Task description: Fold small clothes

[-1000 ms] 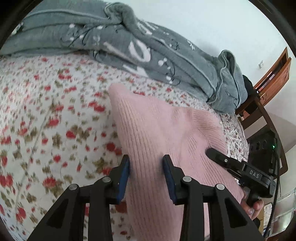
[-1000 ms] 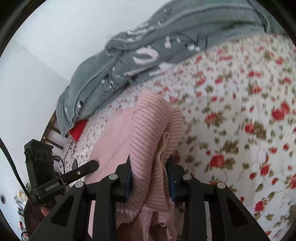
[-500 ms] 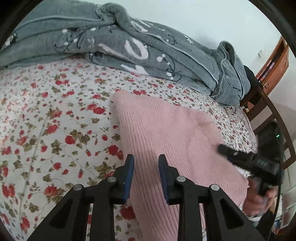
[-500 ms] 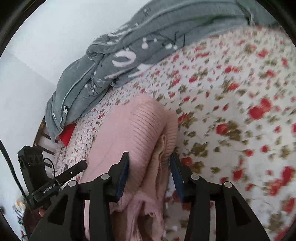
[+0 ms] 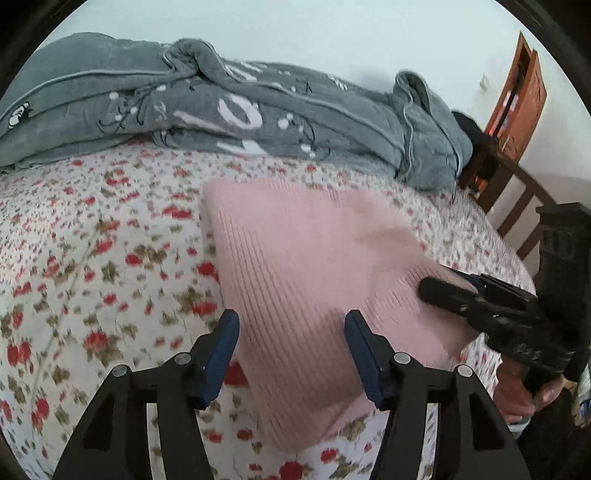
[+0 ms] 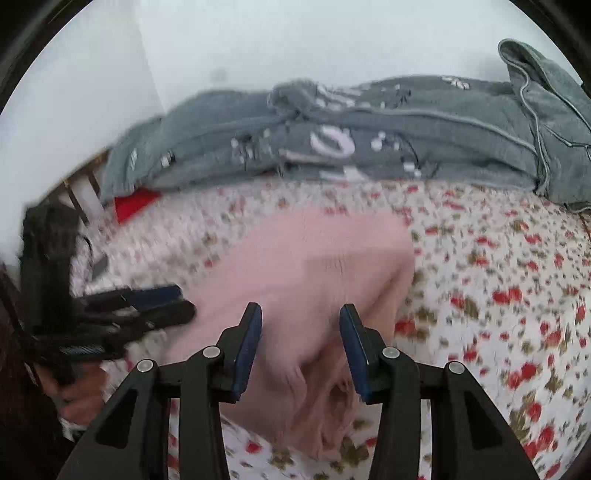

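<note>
My left tongs [image 5: 291, 343] are opening and my right tongs [image 6: 301, 339] stand apart, both gripping nothing, above the folded pink ribbed knit sweater [image 5: 310, 266] on the floral bedsheet [image 5: 92, 258].

Bed [image 5: 92, 258] with red-flowered white sheet, grey blanket [image 5: 258, 122] bunched along plain white wall [image 5: 332, 33]. Dark wooden bed rail [image 5: 517, 192], orange-brown wooden door [image 5: 524, 88] at far corner. Even daylight.
</note>
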The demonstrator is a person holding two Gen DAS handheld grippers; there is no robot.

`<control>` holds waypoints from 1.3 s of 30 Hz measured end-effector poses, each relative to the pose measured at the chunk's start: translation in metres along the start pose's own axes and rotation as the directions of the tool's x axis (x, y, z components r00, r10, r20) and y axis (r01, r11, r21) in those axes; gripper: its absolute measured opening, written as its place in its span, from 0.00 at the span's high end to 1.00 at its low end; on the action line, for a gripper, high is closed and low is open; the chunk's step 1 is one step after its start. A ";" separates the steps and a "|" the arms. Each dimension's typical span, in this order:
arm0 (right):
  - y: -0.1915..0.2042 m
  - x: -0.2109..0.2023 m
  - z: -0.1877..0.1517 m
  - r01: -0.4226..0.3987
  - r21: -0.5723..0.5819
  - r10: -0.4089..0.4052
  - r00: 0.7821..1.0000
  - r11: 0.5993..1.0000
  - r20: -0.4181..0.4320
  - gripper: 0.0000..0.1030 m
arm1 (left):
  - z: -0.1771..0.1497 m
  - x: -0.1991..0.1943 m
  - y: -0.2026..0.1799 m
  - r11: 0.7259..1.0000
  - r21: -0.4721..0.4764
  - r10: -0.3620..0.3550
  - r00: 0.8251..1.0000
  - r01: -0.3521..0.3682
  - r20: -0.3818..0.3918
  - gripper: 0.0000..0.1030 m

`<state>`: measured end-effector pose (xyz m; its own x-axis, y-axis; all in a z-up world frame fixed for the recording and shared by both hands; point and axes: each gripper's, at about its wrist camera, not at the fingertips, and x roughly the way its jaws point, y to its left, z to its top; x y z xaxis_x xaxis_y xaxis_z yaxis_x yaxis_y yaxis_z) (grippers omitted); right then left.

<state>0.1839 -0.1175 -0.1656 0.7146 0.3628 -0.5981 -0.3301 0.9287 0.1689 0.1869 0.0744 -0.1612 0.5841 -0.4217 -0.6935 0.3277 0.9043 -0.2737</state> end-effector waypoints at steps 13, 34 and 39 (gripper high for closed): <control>-0.013 0.006 -0.026 0.011 0.054 -0.008 0.998 0.998 -0.056 0.57 | -0.020 -0.001 -0.011 0.998 0.040 0.043 0.998 -0.041 -0.046 0.41; -0.034 0.001 -0.004 -0.001 0.059 0.004 0.999 0.998 -0.047 0.57 | 0.019 0.000 0.009 0.998 0.012 0.065 0.998 -0.065 0.023 0.41; -0.036 -0.015 0.023 -0.004 0.047 0.003 1.000 0.999 0.015 0.57 | 0.040 0.010 0.018 0.998 -0.015 0.066 0.997 -0.065 0.034 0.41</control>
<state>0.1999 -0.1549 -0.1447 0.7227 0.3666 -0.5860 -0.3032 0.9300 0.2079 0.2283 0.0842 -0.1464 0.6294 -0.3632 -0.6869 0.2780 0.9308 -0.2375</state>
